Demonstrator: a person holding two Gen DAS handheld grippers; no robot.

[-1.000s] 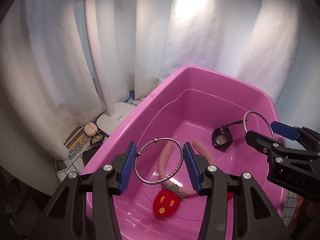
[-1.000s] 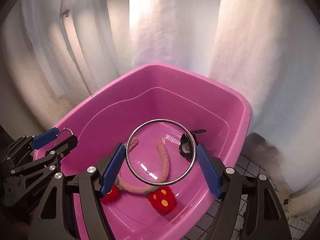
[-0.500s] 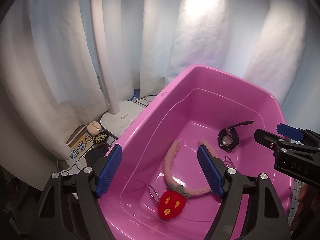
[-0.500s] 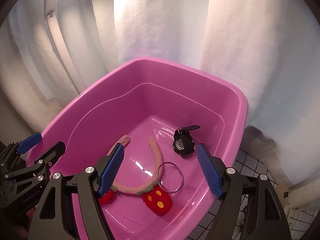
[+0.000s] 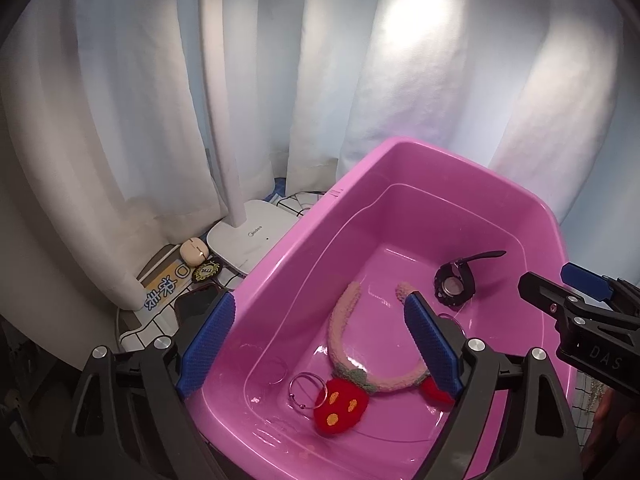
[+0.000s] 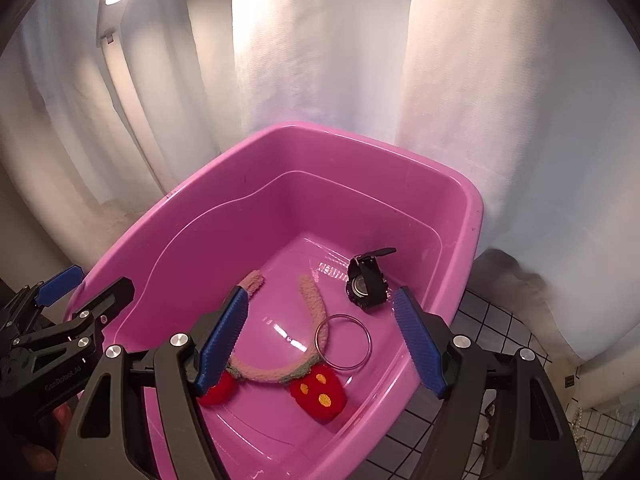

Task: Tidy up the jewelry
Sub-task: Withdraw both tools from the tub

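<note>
White curtains (image 5: 120, 120) hang in folds all around you, lit from above, and they close off the whole room behind the big pink plastic tub (image 5: 304, 240). That tub sits on a counter covered by a white cloth with a black grid (image 6: 500, 332); from your right wrist view, dark grid squares show just beside the tub's right wall.

To the left of the tub stands a white desk lamp (image 5: 248, 236), its flat base near the tub's left rim and its thin stem rising in front of the curtains. Next to the lamp base, further left of the tub, lie a small beige case (image 5: 194, 249) and a dark oval badge (image 5: 206, 271) on a printed card.

Your left hand-held gripper (image 5: 320, 338) hovers over the tub's near left rim with its blue pads spread wide and nothing between them. Your right hand-held gripper (image 6: 320, 338) hangs over the tub's near side, equally wide apart and empty.

On the tub floor lies a fuzzy pink headband with red strawberry ends (image 6: 280, 372). Near the tub's right wall rests a black wristwatch (image 6: 366, 284), tilted on its side. A large thin silver bangle (image 6: 343, 341) lies flat between watch and headband, overlapping the headband's right arm. A smaller silver ring bangle (image 5: 307, 391) lies by the strawberry closer to the tub's left wall.
</note>
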